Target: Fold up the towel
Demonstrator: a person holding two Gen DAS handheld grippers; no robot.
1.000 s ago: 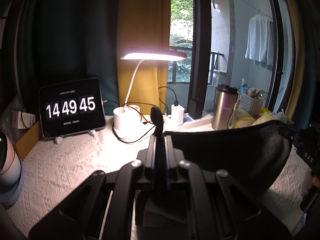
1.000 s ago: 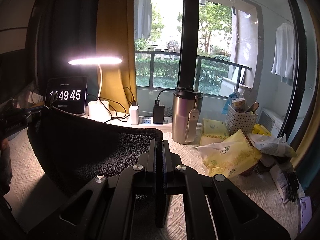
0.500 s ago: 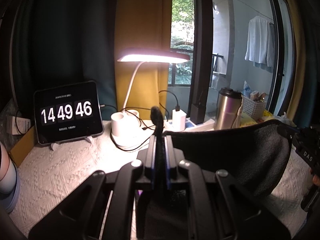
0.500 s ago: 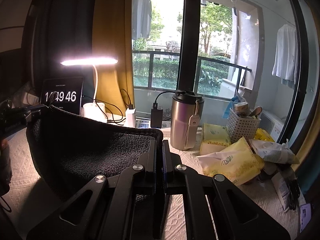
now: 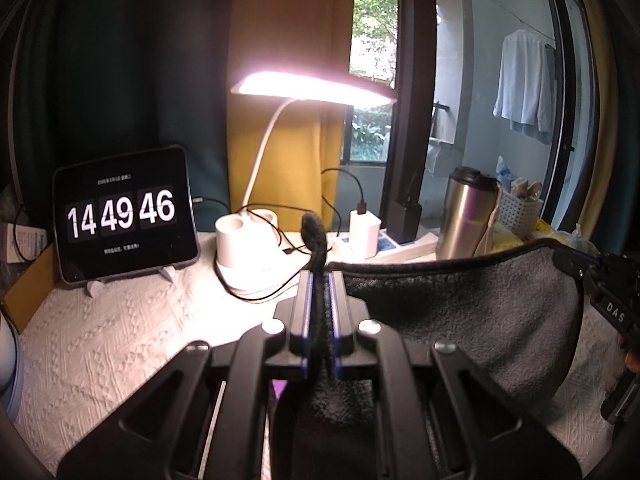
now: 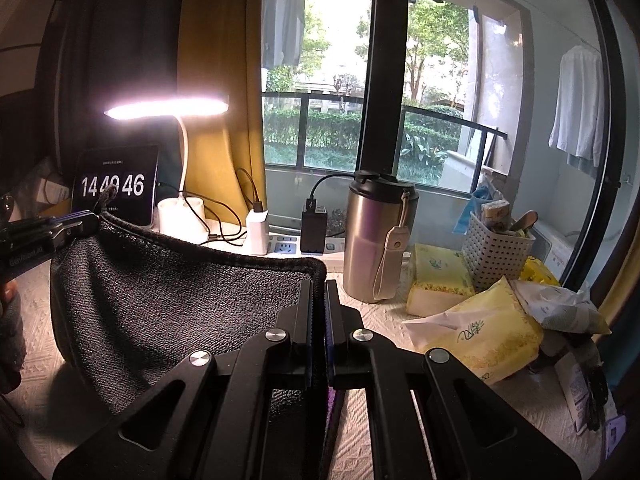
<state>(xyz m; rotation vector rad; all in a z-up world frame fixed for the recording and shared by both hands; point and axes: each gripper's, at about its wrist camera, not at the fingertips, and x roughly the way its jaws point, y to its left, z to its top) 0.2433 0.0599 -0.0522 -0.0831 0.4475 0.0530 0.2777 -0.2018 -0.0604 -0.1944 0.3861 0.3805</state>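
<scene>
towel (image 5: 460,312) slung between two grippers above the table (image 5: 100,340).
left gripper (image 5: 319,280) and right gripper (image 6: 319,288) each pinch one top corner.

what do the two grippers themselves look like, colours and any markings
Both are matte black, angular linkage frames with silver round screw heads. The left gripper and right gripper have narrow parallel fingers with blue-edged pads. Seen from the other camera, the right one's body carries white letters "DAS"; the left one's has faint, unreadable white text.
</scene>
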